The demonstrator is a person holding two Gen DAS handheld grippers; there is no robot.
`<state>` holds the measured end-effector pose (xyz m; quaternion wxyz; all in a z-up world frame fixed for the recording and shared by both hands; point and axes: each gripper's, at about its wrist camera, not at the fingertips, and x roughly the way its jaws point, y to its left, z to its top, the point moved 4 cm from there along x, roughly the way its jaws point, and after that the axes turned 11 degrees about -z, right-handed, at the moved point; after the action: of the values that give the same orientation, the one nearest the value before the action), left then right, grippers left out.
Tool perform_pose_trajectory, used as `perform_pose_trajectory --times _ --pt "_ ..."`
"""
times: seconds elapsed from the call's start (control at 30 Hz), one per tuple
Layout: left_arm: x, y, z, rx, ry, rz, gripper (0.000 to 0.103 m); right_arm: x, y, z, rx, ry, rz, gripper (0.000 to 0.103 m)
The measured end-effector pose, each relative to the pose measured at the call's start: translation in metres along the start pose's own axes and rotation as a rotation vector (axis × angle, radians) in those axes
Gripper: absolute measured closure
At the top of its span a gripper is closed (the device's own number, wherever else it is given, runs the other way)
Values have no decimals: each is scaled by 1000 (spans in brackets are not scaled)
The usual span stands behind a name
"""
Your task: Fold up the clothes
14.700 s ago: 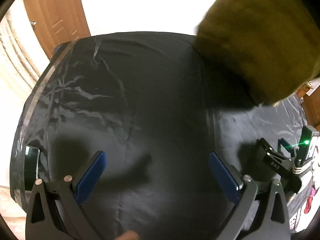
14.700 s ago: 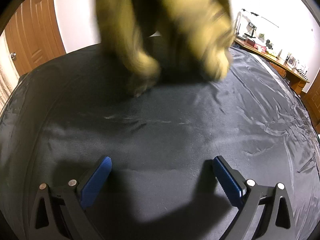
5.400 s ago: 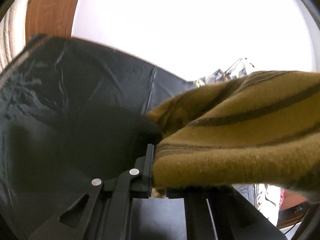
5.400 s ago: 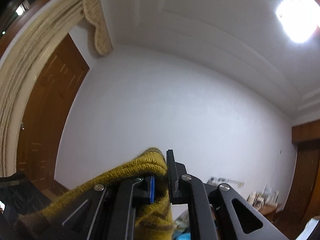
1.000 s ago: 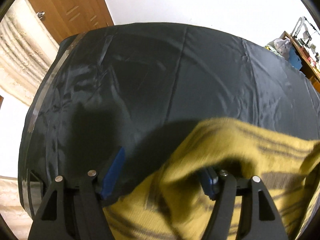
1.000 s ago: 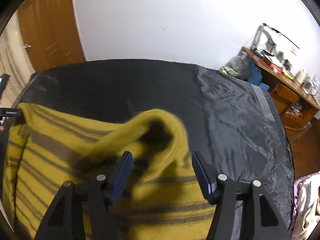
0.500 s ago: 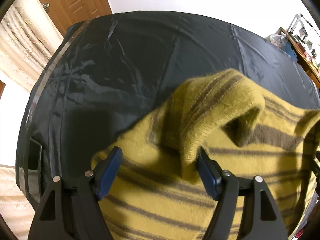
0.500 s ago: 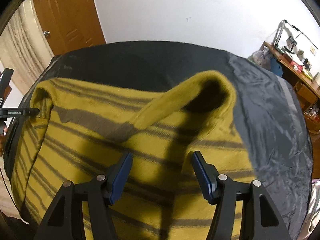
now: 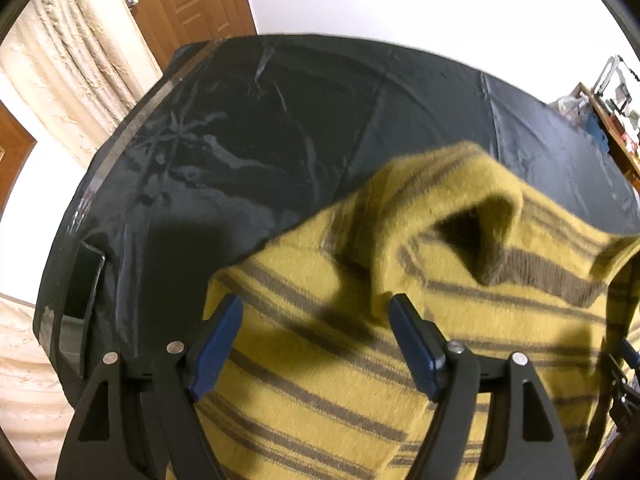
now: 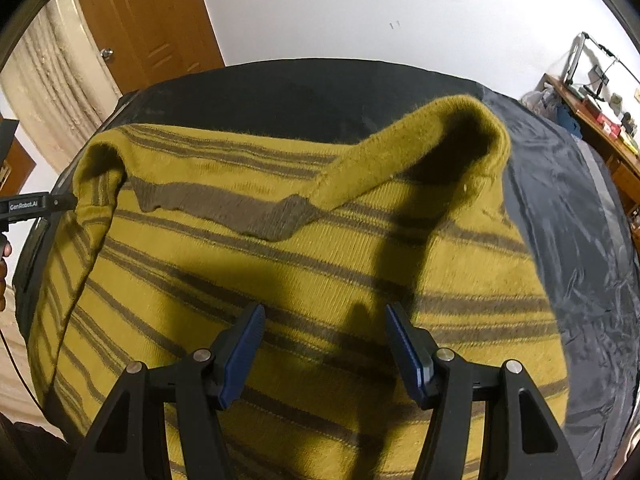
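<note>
Left tongs point(image 9: 316, 340) open, jaws just been widening, nothing pinched; right tongs point(image 10: 324, 346) open, empty. Both hover over the mustard striped sweater point(image 10: 304, 264), spread on the black-covered table point(image 9: 240, 152), a raised fold at each far corner. Wooden door point(image 10: 152, 20) and curtain point(image 9: 72, 64) far left; cluttered desk point(image 10: 600, 120) far right.

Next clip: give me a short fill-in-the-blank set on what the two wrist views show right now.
1. The sweater is mustard yellow with brown ____.
2. It lies on a ____ sheet.
3. The right gripper has its jaws ____, with nothing clamped between them.
4. The left gripper has blue ____ on its fingers.

Missing words: stripes; black; open; pads
</note>
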<state>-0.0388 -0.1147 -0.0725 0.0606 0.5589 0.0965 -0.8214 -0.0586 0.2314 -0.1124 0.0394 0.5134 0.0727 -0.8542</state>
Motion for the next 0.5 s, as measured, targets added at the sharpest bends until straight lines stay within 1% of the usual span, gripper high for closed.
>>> perform_pose_trajectory --times 0.03,0.1,0.2,0.3,0.37,0.5 --pt "4 -1 -2 -5 11 2 24 0 1 -1 0 2 4 40" --pt "-4 3 -13 -25 29 8 24 1 2 -4 -4 5 10 40" --pt "3 5 -17 -45 41 25 24 0 4 -6 -13 7 17 40" --pt "3 10 -16 -78 31 47 24 0 5 -8 -18 6 17 40" --pt "2 14 -16 -107 19 30 24 0 4 -8 -13 8 16 40" --pt "3 11 -14 -132 0 -77 22 1 -1 -11 10 16 17 40"
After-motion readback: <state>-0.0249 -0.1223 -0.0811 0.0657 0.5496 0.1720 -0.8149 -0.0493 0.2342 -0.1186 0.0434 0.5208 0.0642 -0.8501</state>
